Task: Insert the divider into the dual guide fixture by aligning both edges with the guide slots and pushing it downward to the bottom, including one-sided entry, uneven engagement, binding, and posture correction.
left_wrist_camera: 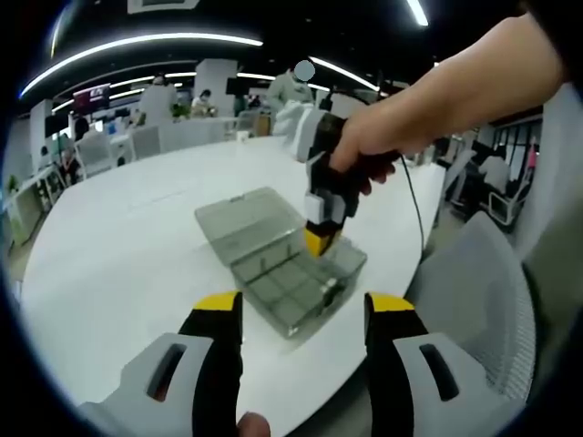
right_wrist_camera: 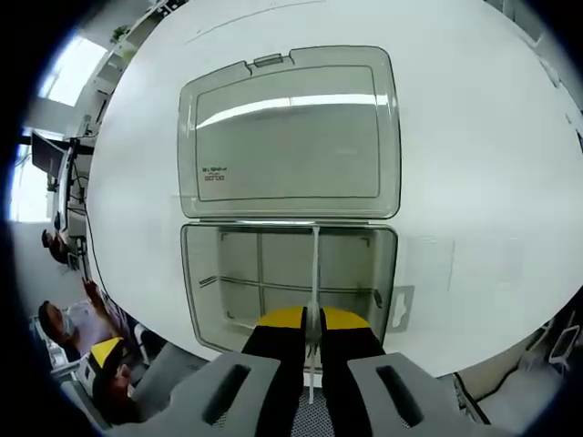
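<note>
We see a white round table [left_wrist_camera: 118, 246], smooth and bare across most of its top. Directly on it lies a clear grey plastic organiser box [right_wrist_camera: 290, 287], just ahead of the right gripper [right_wrist_camera: 311, 320] and near the table's edge. Its hinged lid [right_wrist_camera: 290, 132] is folded fully open and rests flat on the tabletop beyond the box. A small translucent tab [right_wrist_camera: 402, 306] lies flat just right of the box.
</note>
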